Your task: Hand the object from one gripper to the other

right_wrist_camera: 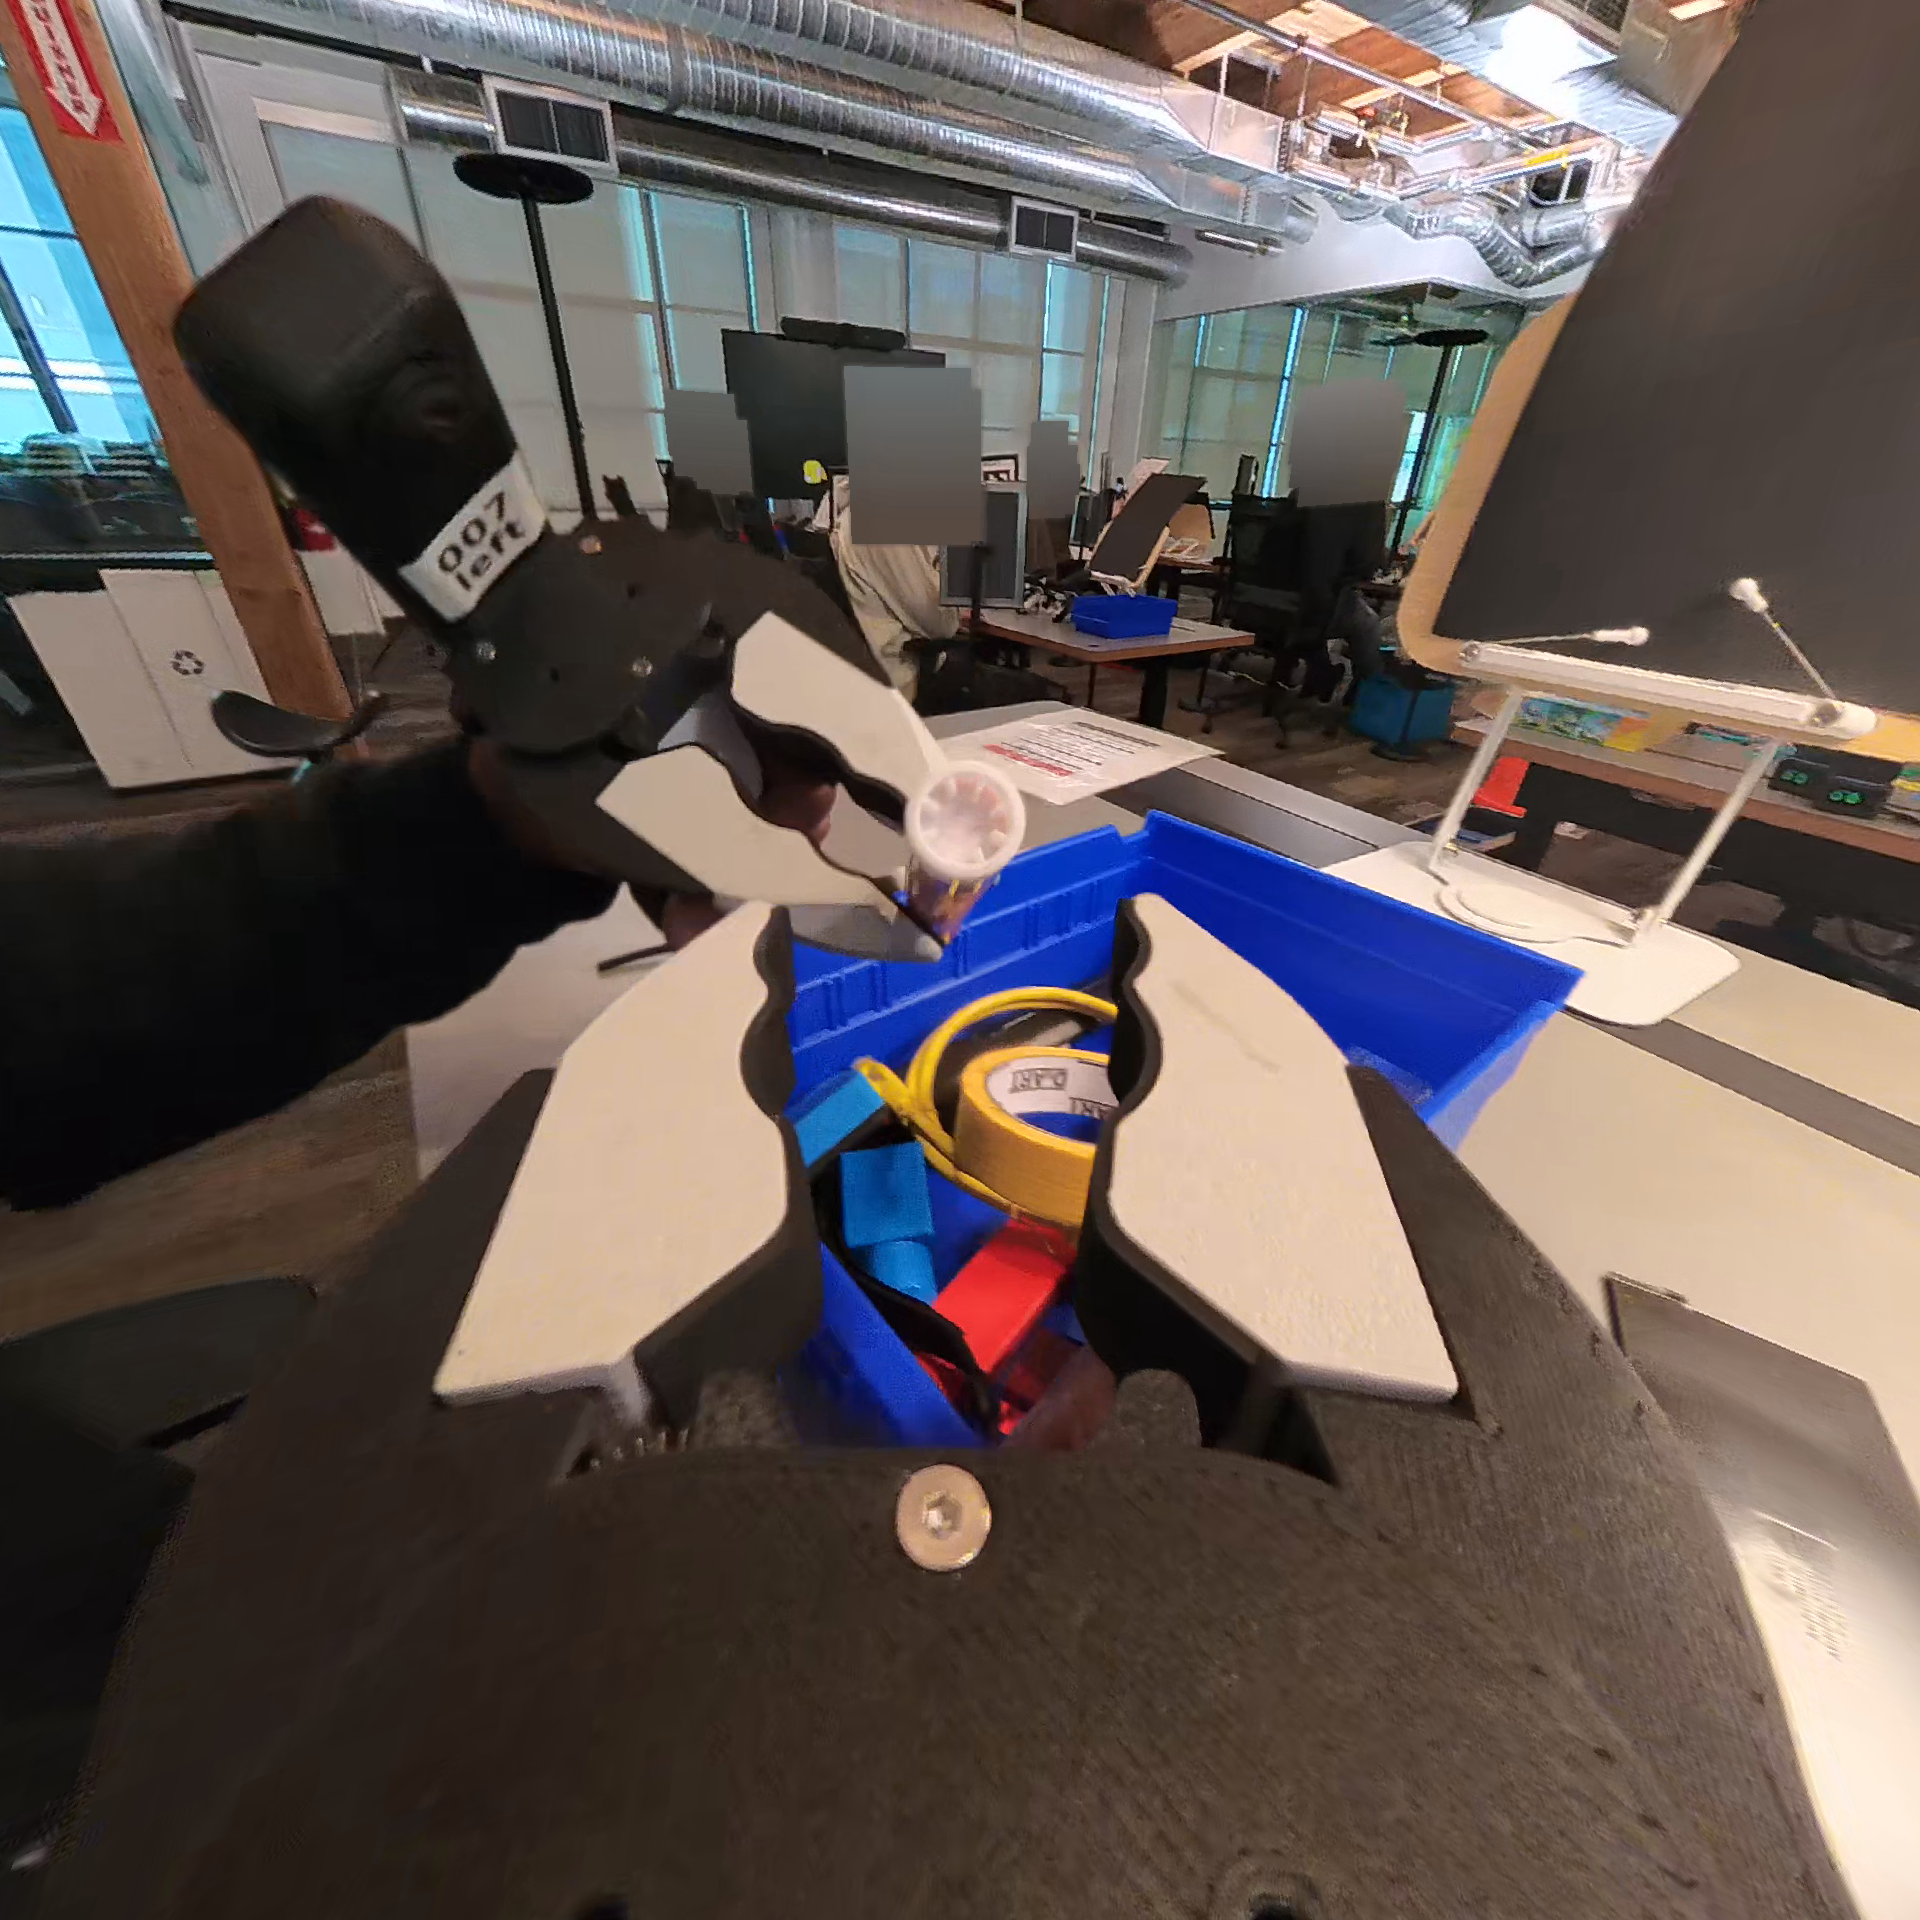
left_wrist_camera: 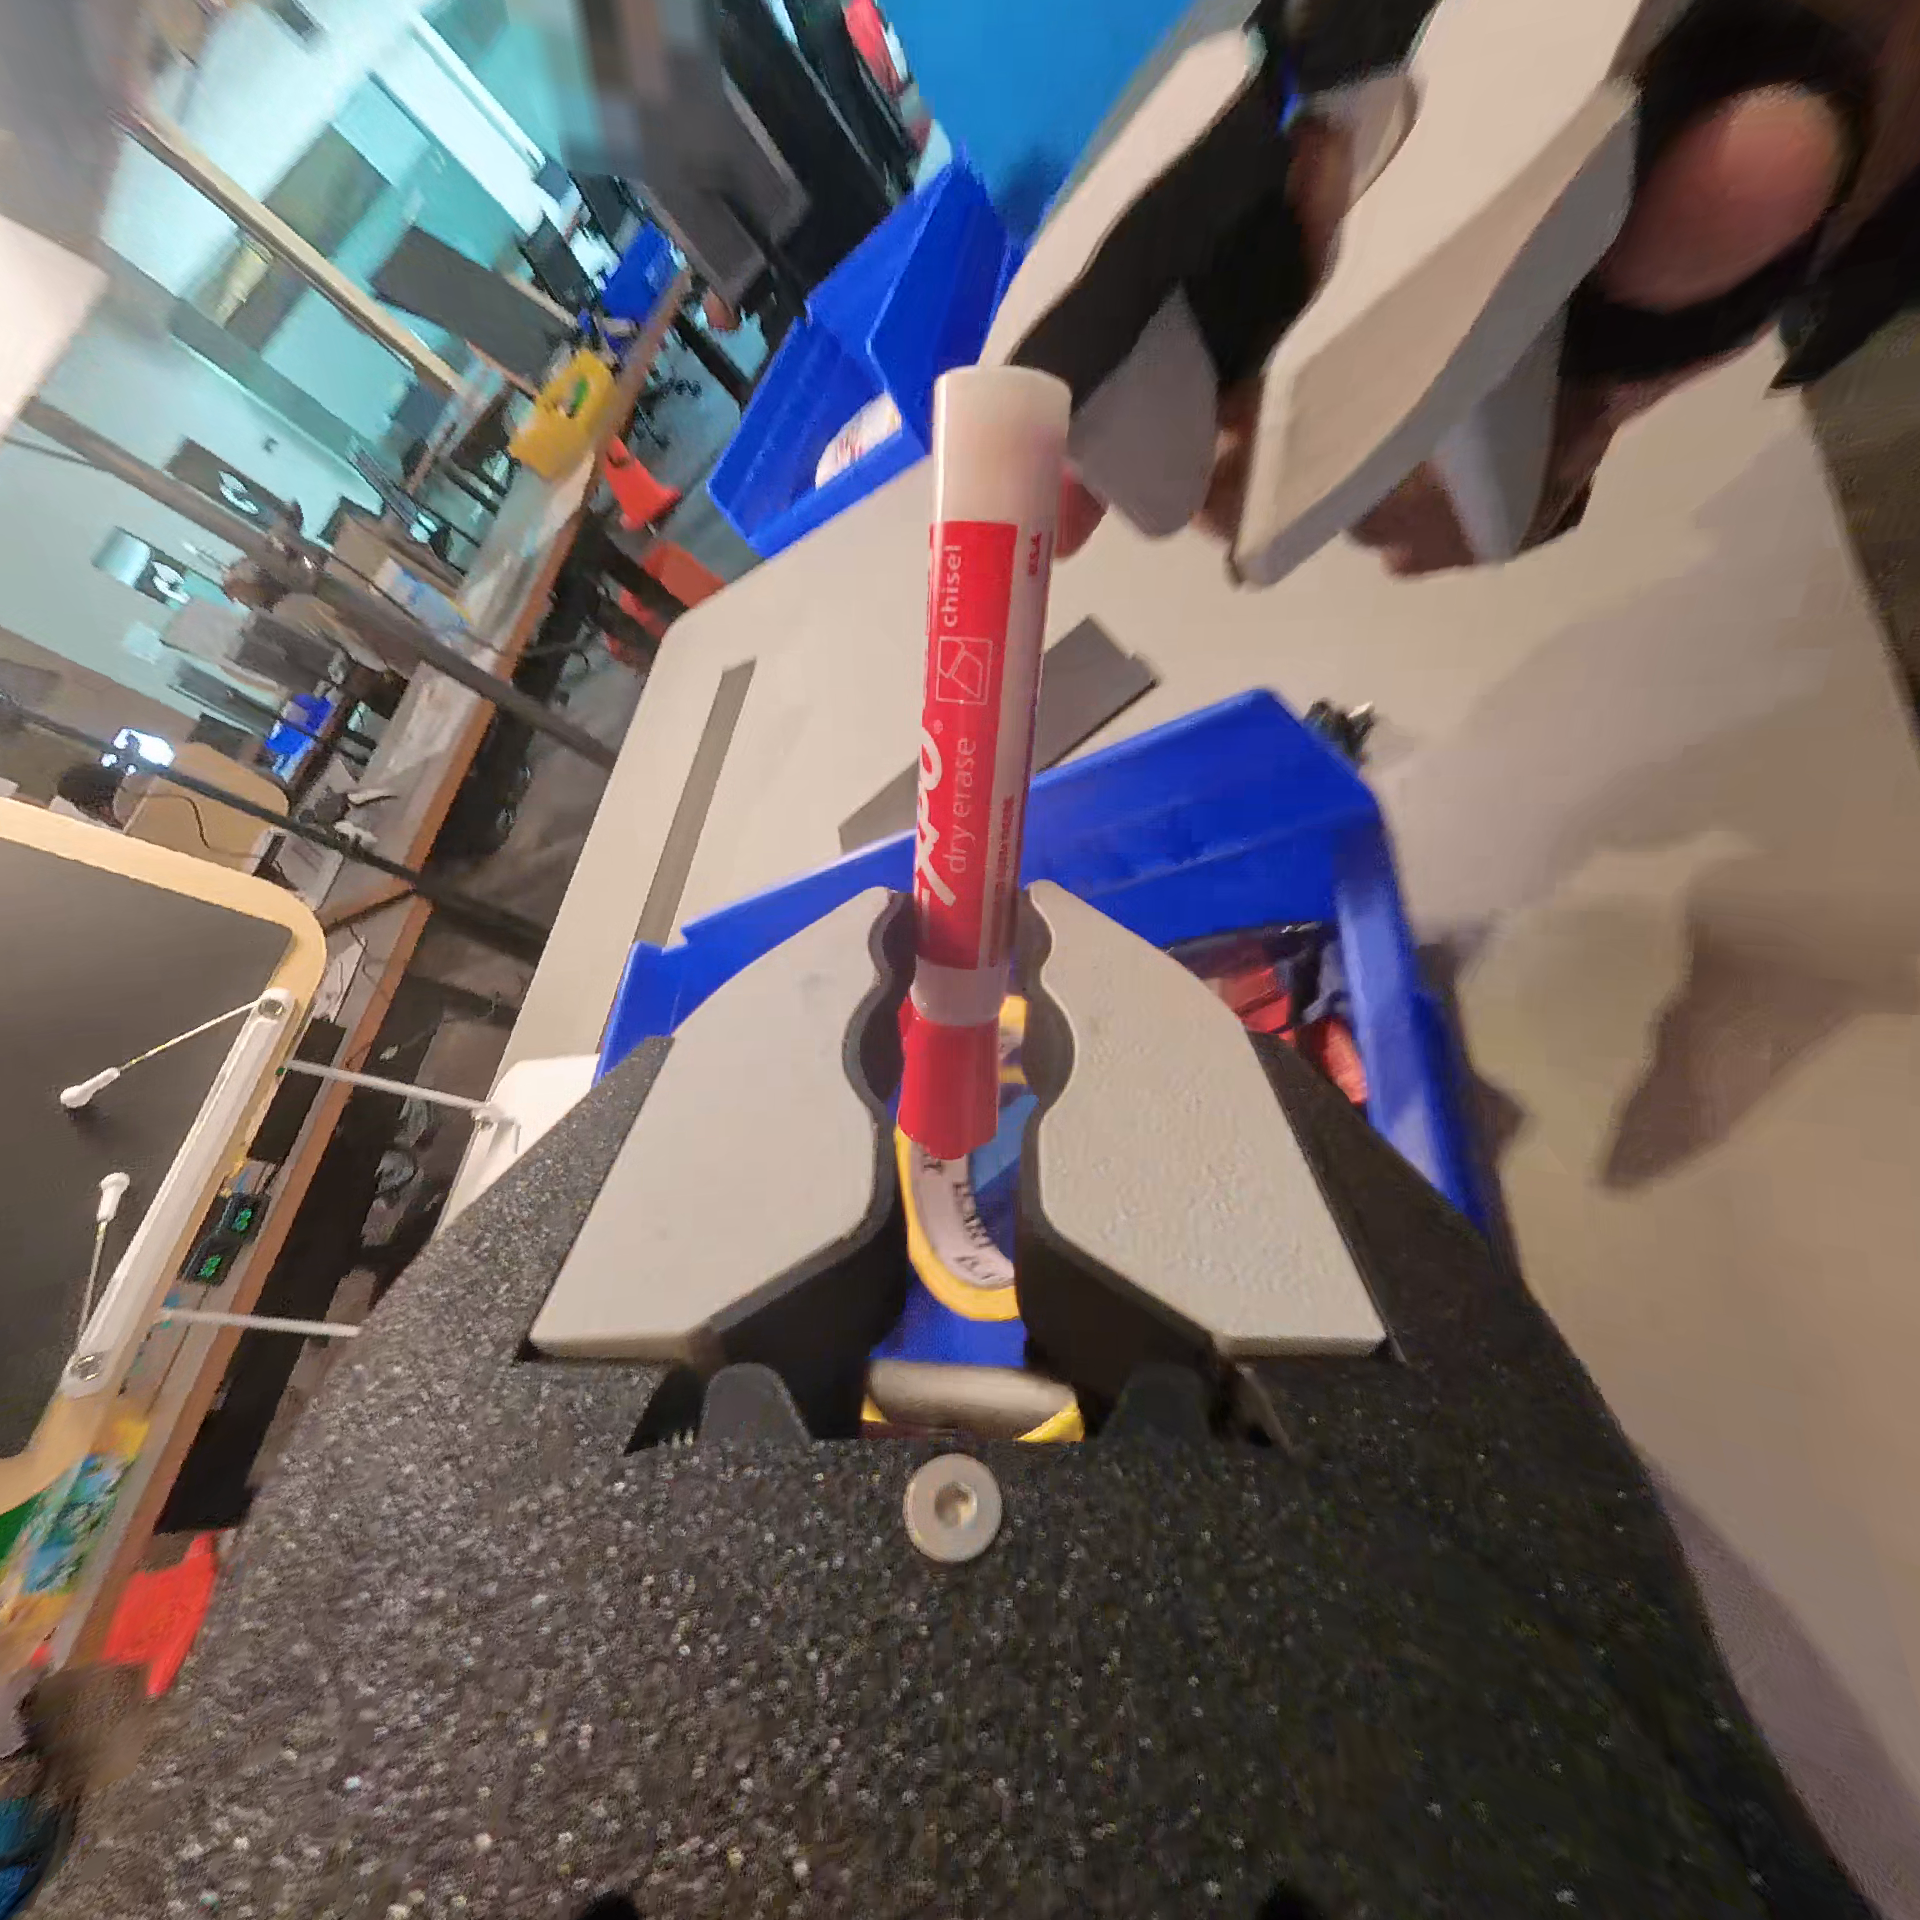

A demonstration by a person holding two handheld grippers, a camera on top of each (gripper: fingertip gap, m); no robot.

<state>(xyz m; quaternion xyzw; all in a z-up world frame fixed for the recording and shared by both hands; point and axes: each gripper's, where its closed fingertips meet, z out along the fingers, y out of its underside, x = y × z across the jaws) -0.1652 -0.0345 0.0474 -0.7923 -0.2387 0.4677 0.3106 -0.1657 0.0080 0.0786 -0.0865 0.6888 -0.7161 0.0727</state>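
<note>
Left wrist view: left tongs [left_wrist_camera: 961,935] pinch the red marker [left_wrist_camera: 977,717] near its cap, long axis running out past their tips. Right tongs [right_wrist_camera: 945,935], spread and empty, sit just beside its free end [right_wrist_camera: 964,816], above the blue bin [right_wrist_camera: 1351,935]

Open office: desks [right_wrist_camera: 1112,636], tall windows [right_wrist_camera: 873,301], exposed silver ducts [right_wrist_camera: 727,62].
</note>
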